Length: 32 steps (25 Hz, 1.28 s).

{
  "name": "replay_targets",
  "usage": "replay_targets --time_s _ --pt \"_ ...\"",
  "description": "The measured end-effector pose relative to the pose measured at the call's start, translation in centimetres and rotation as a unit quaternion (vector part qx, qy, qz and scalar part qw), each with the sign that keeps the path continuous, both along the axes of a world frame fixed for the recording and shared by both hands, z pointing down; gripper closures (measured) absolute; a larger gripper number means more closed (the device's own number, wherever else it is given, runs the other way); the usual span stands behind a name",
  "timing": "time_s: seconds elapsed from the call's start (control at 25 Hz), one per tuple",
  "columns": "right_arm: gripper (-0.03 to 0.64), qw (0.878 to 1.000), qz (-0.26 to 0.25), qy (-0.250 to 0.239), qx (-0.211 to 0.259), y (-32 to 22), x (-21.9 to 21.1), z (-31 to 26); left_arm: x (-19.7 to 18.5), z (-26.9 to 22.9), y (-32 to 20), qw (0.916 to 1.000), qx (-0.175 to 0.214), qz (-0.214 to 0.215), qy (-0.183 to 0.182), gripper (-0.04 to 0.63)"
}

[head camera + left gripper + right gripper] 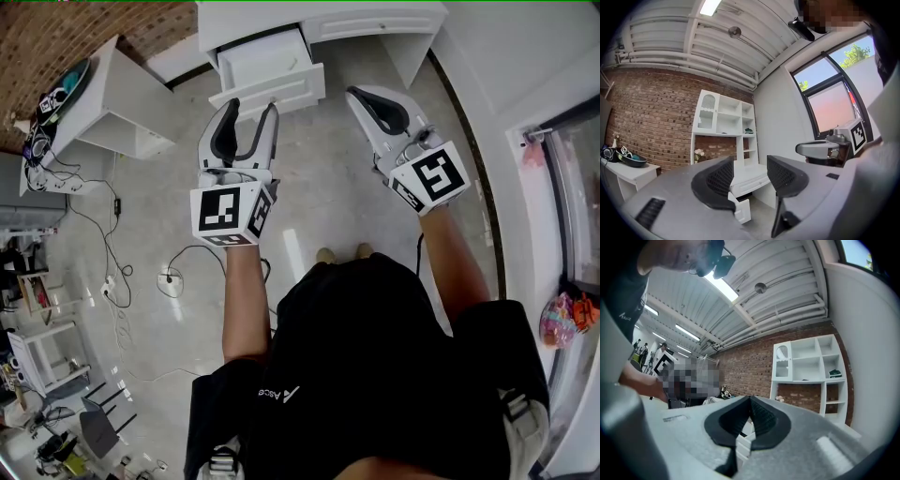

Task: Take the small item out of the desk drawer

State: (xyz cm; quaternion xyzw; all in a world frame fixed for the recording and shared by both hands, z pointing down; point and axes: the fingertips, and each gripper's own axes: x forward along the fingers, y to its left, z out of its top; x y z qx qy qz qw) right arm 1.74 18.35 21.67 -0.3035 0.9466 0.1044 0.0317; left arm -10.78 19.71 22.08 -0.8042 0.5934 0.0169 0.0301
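The drawer [300, 84] stands pulled out from the front edge of the white surface [375, 19], toward that edge's left end. Its pale inside faces up in the head view. The small item cannot be made out there: the floor of the drawer looks nearly bare, and anything in it is too small to tell. The left gripper [253, 105] [750, 176] is spread wide with nothing between its pads, and its tips sit just at the drawer's front panel. The right gripper [361, 97] [750, 401] is pressed together and empty, off the drawer's right corner. The main risk, as I judge it, is reaching in blind. If the item sits at the back or in a corner, the wide jaws may close on air or knock it further out of reach. A low approach could catch the front panel and push the drawer back in. A small, light thing may also slip or flip from broad pads that close off-centre. The closed right gripper is near enough to bump the drawer's side if both hands go forward together.
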Motion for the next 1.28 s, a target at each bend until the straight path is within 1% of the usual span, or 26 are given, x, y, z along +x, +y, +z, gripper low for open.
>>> replay_targets --time_s 0.2,0.4,0.56,0.72,0.84,0.96,1.12,1.28 --pt "0.617 1.0 0.012 0.005 0.002 -0.7 -1.6 0.6 -1.9 1.2 -1.6 0.9998 -0.008 0.015 -0.01 0.377" --pt "0.617 1.0 0.026 0.014 -0.004 -2.1 -2.7 1.7 -4.3 2.2 -4.4 0.9995 -0.021 0.016 -0.02 0.377" --pt "0.617 0.999 0.033 0.02 -0.008 -4.6 -3.4 2.5 -5.6 3.2 -7.2 0.9989 -0.031 0.02 -0.027 0.379" --pt "0.617 0.999 0.035 0.022 -0.009 -8.3 -4.1 3.5 -6.8 4.6 -10.9 0.9986 -0.041 0.019 -0.025 0.379" --pt "0.617 0.999 0.033 0.02 -0.012 -11.9 -4.7 4.4 -7.5 6.2 -14.2 0.9981 -0.054 0.017 -0.025 0.377" --pt "0.617 0.999 0.03 0.02 -0.015 -16.9 -5.2 5.2 -8.1 7.8 -18.6 0.997 -0.071 0.011 -0.03 0.377" --pt "0.617 0.999 0.028 0.025 -0.018 -24.5 -5.7 6.1 -8.9 9.9 -25.4 0.994 -0.102 0.006 -0.039 0.377" --pt "0.617 0.999 0.021 0.041 -0.019 -32.3 -5.7 7.5 -9.0 12.3 -33.2 0.9895 -0.135 0.004 -0.052 0.379"
